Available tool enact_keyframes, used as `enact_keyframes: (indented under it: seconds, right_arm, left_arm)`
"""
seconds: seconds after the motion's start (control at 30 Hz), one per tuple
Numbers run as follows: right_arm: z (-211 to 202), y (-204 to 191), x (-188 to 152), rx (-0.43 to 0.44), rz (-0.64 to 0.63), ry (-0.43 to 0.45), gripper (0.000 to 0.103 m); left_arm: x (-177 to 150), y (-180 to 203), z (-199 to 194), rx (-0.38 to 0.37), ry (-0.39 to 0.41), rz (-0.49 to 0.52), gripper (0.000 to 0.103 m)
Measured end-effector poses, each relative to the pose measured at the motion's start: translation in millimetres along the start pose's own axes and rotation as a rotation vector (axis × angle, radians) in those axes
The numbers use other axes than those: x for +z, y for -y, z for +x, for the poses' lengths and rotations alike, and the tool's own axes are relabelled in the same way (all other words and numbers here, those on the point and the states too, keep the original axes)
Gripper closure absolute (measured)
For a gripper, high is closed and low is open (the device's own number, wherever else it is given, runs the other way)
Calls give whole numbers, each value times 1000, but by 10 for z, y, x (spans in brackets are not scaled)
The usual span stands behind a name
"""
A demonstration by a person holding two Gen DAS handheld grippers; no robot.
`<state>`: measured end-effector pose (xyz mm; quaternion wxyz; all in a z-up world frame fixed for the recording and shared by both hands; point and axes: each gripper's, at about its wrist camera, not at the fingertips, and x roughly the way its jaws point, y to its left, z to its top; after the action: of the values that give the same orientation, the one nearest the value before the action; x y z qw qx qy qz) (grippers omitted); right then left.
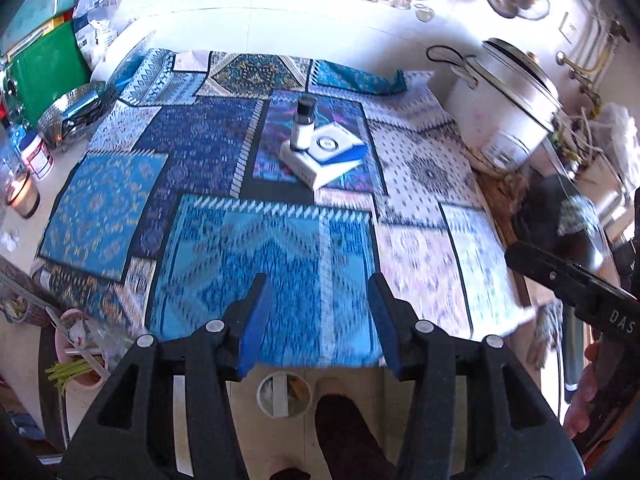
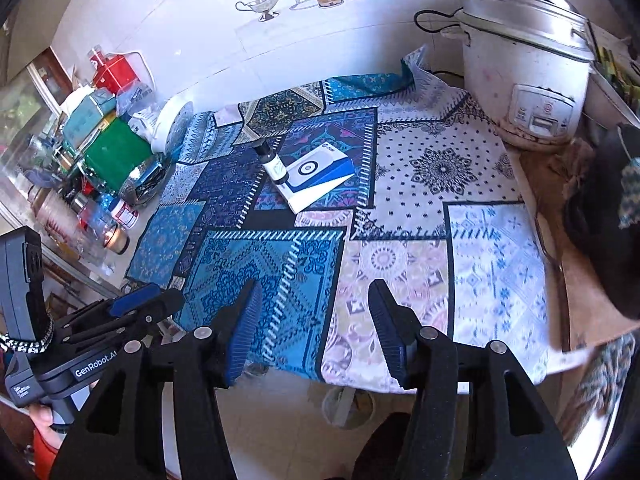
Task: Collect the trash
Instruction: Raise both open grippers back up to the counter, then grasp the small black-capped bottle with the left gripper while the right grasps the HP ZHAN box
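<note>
My left gripper (image 1: 316, 320) and my right gripper (image 2: 316, 326) both hang above the near edge of the patterned cloth (image 1: 224, 184), each with its 2 jaws parted and nothing between them. The small bottle (image 1: 303, 128) stands on the white-and-blue box (image 1: 326, 156) at the cloth's middle, well apart from both. On the floor below the table edge sits a small round bin (image 1: 284, 394).
</note>
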<state>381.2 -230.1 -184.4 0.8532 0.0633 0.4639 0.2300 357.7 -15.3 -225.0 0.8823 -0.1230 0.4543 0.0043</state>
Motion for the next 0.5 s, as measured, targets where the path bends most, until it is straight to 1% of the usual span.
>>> enact_keyframes:
  seconds: [0.07,0.13,0.27,0.37,0.47,0.5]
  right_arm:
    - [121,133,237,15,-27,-21,52]
    - [255,259,467,29,-57,-58,52]
    - [550,515,847,52,-105,-118,51]
    - [847,691,1040,54,-134,-170,52]
    - [1119,823,1151,71,-132,-217,52]
    - [1194,851,1171,80,-127,-233,51]
  left_arm:
    - [208,25,183,31,7,-32,54]
    - [451,36,442,40,18,-62,54]
    - [843,-21,1007,80,-8,-90,54]
    - [1054,-49,1319,89,-14,-108,54]
    - [1225,-71,1556,101,-3,-124,54]
    - [1272,-76,1618,92,-3,-135,54]
